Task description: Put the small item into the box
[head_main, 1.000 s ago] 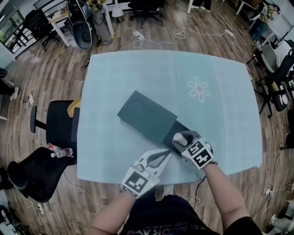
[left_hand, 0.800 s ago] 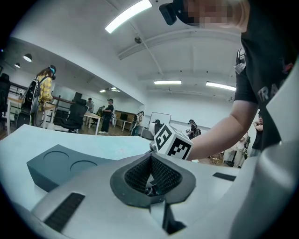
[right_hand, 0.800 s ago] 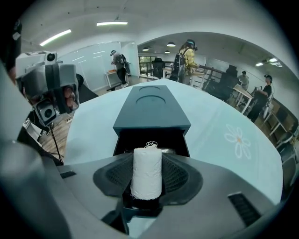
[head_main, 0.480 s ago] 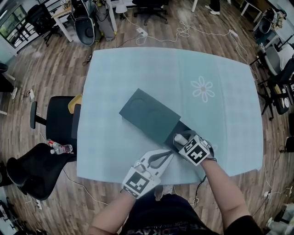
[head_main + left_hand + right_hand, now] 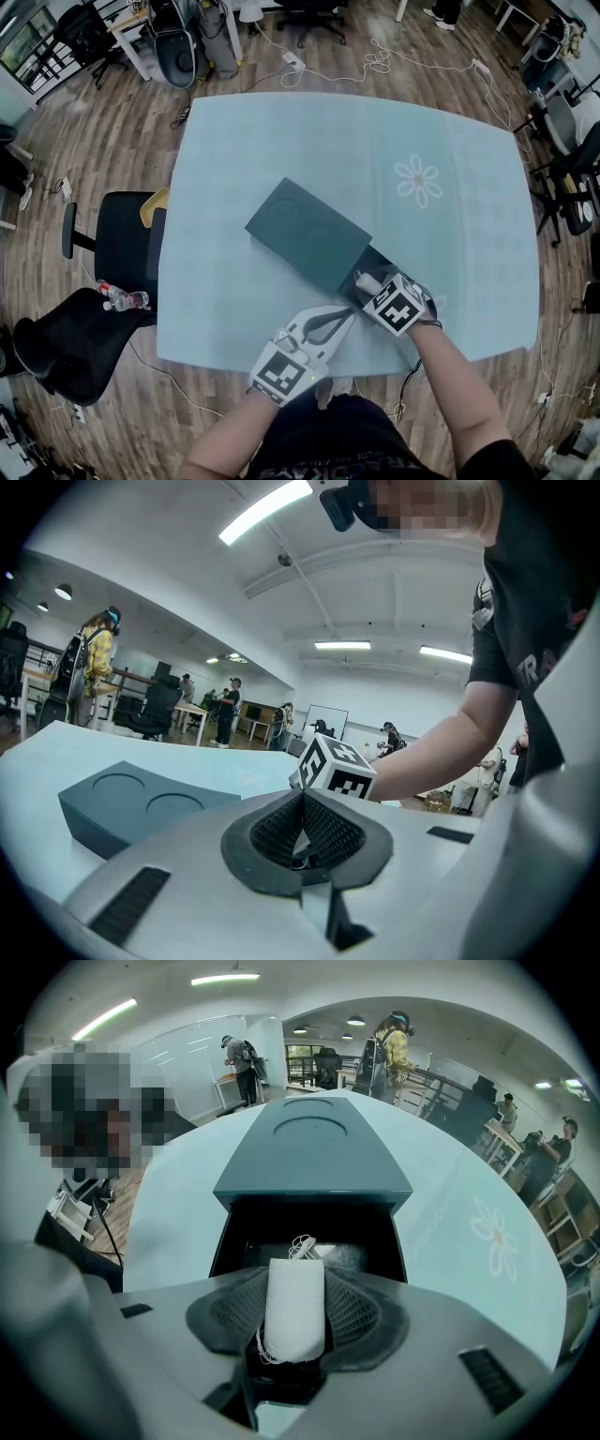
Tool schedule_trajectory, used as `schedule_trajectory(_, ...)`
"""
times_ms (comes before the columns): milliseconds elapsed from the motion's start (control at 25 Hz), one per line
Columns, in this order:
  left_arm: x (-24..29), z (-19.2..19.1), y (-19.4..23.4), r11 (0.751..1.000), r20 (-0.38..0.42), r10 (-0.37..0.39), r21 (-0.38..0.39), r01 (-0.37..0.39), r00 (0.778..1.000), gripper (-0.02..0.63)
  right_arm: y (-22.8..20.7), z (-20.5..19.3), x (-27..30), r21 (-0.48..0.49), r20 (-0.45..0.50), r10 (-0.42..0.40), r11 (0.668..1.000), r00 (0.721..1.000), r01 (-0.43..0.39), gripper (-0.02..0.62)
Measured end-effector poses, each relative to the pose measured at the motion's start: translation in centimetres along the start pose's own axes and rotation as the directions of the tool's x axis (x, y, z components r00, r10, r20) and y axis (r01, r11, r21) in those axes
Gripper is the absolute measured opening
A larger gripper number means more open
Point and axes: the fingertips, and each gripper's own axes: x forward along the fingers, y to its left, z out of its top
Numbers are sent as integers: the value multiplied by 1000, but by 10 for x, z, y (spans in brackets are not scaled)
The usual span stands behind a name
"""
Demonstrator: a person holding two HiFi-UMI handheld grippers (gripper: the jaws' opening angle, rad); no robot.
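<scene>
Small item: a white pouch [image 5: 294, 1297] with loose thread at its ends, pinched upright in the right claw [image 5: 296, 1324], pads pressing its sides.
Where it is: just over the open drawer [image 5: 309, 1227] of the dark box [image 5: 309, 234], off the drawer floor as far as I can judge.
Box: lies slantwise near the desk's near edge, towards the right corner; its sleeve with two round dents points at the far-left corner, and the drawer is pulled out towards the person.
Left claw: [image 5: 302, 829] pressed together with nothing in it, hovering by the near edge just beside the drawer.
Done: box opened, item picked up and brought to the opening.
Left: lowering it in and letting go; probably pushing the drawer home, which the idle claw looks placed for.
Desk: [image 5: 281, 141] pale blue cloth with a white flower print [image 5: 418, 181] towards the right edge; otherwise only the box on it.
Room: an open office with wood-plank floor [image 5: 94, 141], a black chair [image 5: 122, 248] off the left edge, cables [image 5: 375, 61] beyond the far edge, people standing in the distance.
</scene>
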Motion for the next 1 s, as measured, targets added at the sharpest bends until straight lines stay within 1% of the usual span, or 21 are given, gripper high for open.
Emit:
schedule_trajectory(160, -3, 0, -1, 1000, 0, 10, 1, -10, 1000, 34, 1, 0, 2, 2, 1, 1, 1000, 1000, -1, 202)
schedule_trajectory(520, -10, 7, -2, 999, 0, 31, 12, -31, 1000, 34, 2, 6, -2, 12, 31, -4, 1000, 1000, 3, 245)
schedule_trajectory(800, -13, 12, -18, 999, -1, 33, 33, -33, 999, 34, 0, 10, -21, 13, 87, -44, 999, 995, 43, 249)
schedule_trajectory(1000, -10, 22, -34, 998, 20, 33, 54, -34, 999, 34, 2, 9, -46, 20, 149, -81, 997, 986, 79, 245)
